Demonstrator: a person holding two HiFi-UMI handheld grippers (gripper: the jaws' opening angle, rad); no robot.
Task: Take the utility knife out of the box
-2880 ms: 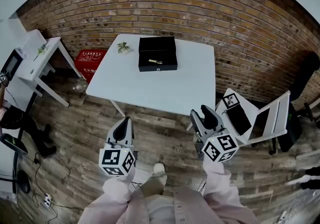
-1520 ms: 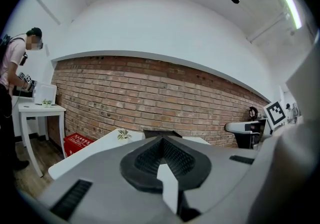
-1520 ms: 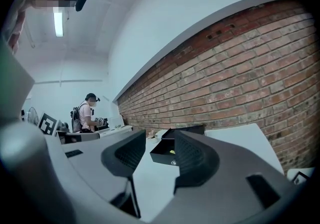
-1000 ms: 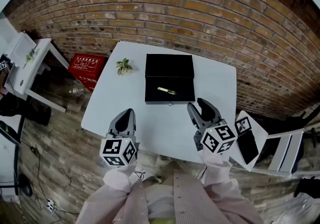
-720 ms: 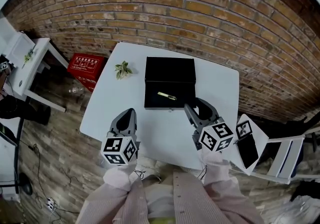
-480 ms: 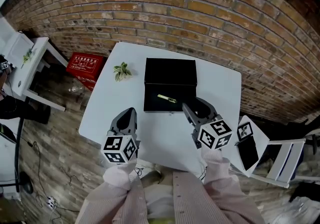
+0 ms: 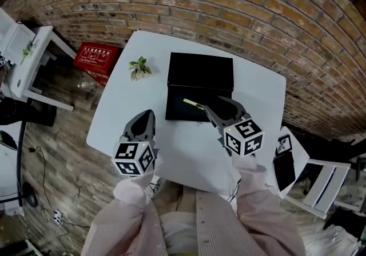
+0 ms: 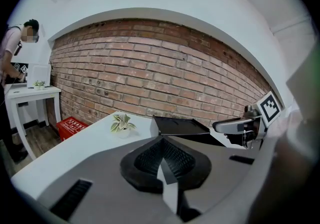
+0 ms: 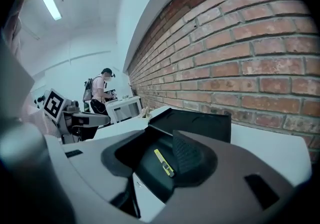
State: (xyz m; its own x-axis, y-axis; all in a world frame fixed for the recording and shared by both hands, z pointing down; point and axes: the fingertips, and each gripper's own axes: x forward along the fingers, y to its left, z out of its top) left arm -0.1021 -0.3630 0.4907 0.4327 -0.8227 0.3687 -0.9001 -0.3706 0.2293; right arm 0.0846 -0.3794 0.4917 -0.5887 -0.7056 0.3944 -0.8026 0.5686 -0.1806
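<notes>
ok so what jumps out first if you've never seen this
The open black box on the white table, a yellow utility knife lying inside. The right tool hovers open over the box's near edge; the left tool hangs shut over the table's near left.

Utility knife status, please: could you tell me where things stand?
Left tool shut, empty, over the table. Right tool open, at the box. Utility knife lying inside, untouched. Nothing blocking it.

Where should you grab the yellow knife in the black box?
Probably mid-handle, jaws across its narrow width, with the right gripper coming down from above: the utility knife lies flat on the floor of the open box, so its long sides are free.
</notes>
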